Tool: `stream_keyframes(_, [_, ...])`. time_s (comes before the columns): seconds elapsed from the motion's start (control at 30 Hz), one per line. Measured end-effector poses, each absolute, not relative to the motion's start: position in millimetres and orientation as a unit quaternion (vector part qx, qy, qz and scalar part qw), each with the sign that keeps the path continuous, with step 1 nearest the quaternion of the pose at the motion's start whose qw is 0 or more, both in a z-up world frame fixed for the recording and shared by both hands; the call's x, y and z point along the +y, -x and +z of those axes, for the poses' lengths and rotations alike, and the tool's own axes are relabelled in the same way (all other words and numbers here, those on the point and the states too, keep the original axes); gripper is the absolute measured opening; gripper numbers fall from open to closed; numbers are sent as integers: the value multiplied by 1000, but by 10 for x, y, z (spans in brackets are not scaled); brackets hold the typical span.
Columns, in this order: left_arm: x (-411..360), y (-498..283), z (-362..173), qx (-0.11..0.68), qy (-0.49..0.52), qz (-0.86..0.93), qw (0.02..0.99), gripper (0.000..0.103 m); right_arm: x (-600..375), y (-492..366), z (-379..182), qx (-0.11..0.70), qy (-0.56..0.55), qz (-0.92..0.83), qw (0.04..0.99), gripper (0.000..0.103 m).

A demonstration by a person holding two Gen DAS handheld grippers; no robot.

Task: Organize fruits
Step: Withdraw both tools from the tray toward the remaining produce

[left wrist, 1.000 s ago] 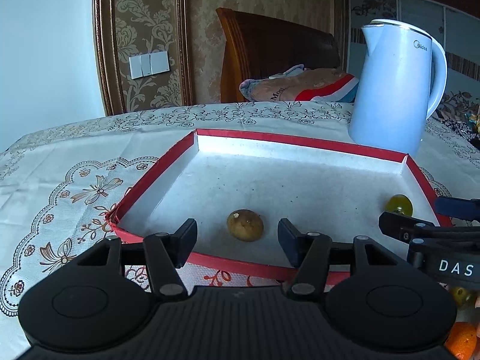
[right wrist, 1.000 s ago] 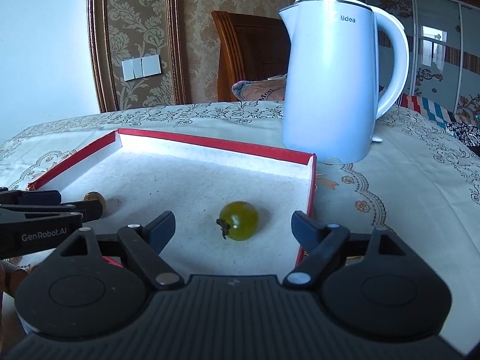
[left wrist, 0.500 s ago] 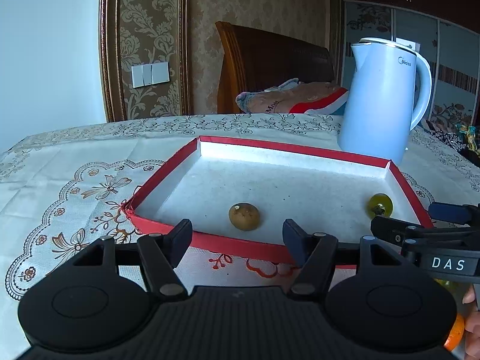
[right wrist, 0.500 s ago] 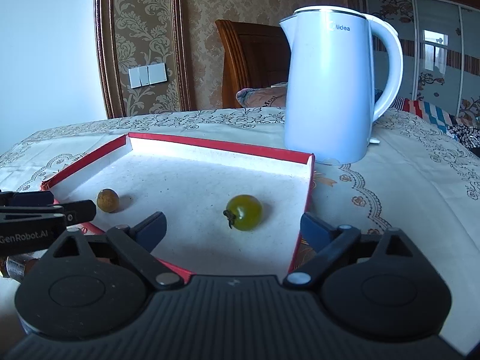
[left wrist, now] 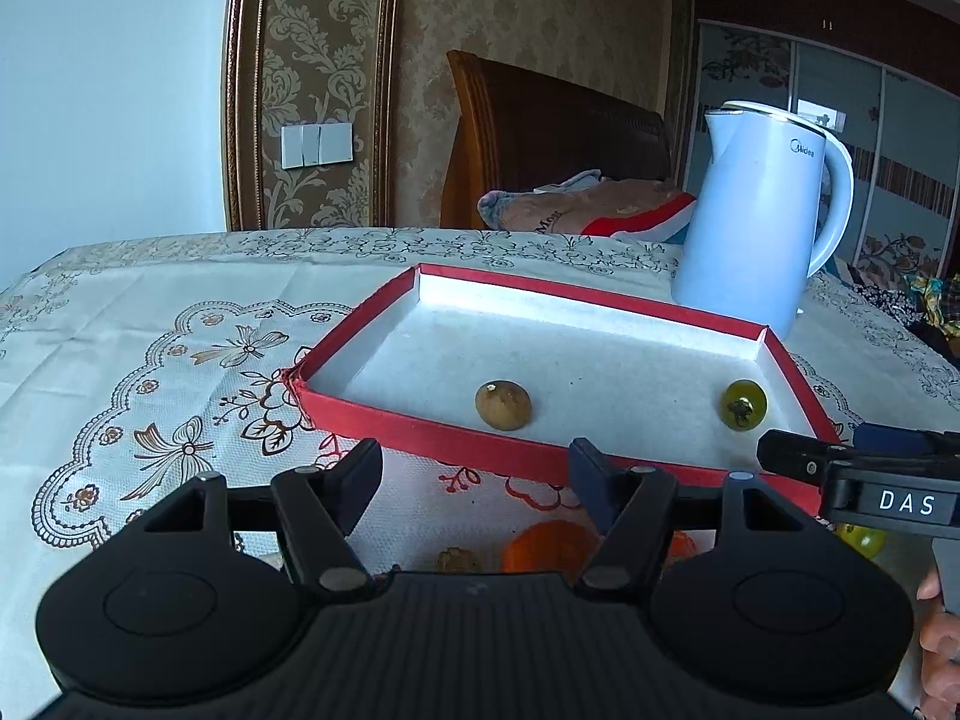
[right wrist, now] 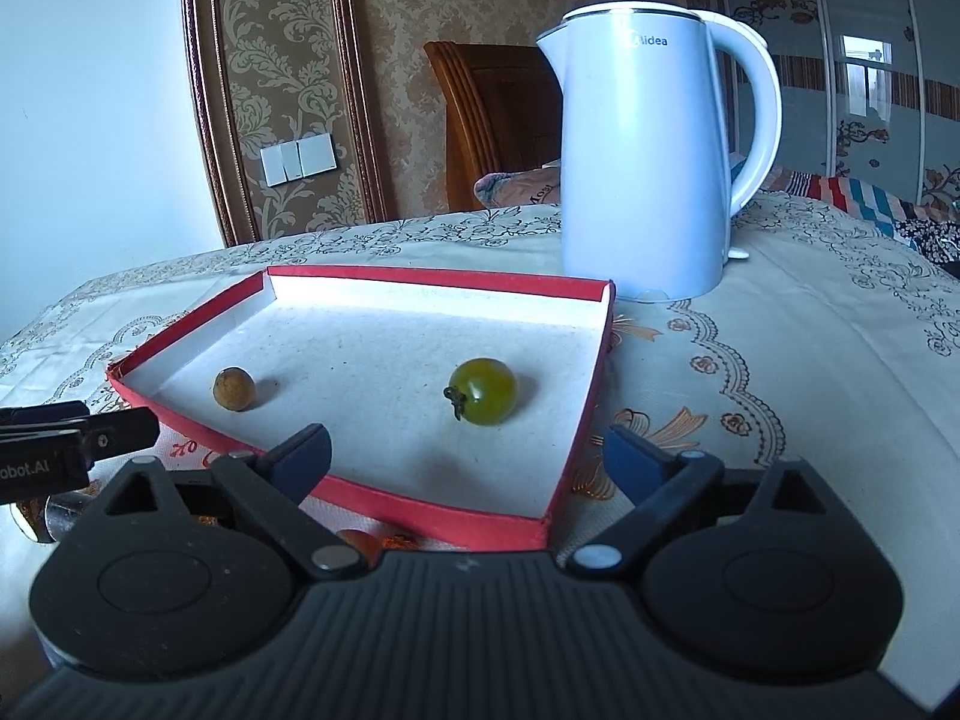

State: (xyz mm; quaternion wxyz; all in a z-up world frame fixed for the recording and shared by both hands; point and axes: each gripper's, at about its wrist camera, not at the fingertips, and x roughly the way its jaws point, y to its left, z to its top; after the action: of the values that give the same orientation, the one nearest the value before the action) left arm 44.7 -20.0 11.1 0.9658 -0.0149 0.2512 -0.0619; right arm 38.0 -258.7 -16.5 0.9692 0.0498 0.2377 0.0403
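Observation:
A shallow red-rimmed tray (left wrist: 420, 429) (right wrist: 576, 414) with a white floor lies on the tablecloth. In it are a brown round fruit (left wrist: 503, 405) (right wrist: 234, 389) and a green tomato-like fruit (left wrist: 744, 403) (right wrist: 483, 391). My left gripper (left wrist: 474, 471) is open and empty, in front of the tray's near rim. My right gripper (right wrist: 465, 456) is open and empty, over the tray's near corner. On the cloth before the tray lie an orange fruit (left wrist: 549, 546), a small brown fruit (left wrist: 457, 558) and a green fruit (left wrist: 864, 537), partly hidden by the grippers.
A light blue electric kettle (left wrist: 759, 216) (right wrist: 654, 138) stands just behind the tray's far right corner. A wooden chair (left wrist: 552, 138) with folded cloth stands behind the table. The right gripper's side (left wrist: 864, 474) shows at the left view's right edge.
Both grippers have drawn back and risen from the tray, leaving the brown and green fruits in it. Loose fruits in front of the tray have come into view.

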Motion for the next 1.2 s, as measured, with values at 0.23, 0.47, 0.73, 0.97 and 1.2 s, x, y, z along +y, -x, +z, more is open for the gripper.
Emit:
stream_keyframes(0.23, [-111,-240,83,246,12,-62,967,68,-2624,-281,-167,234,-54,39,970,98])
stream_keyframes(0.47, [31,-6,29,240,14,-65,969,75,-2642,-254,-172,234,-57,36,970,99])
stream_keyframes(0.73, [95,36,59,226,21,-52,972,75,-2667,-217,-176,232,-59,32,970,100])
stream_keyframes(0.97, [456,155,83,215,79,-22,973,75,-2704,-194,-174,231,-67,30,970,101])
stream_keyframes(1.2, [363,172,55,218,39,-5,975,75,-2697,-196,-177,232,-67,30,970,101])
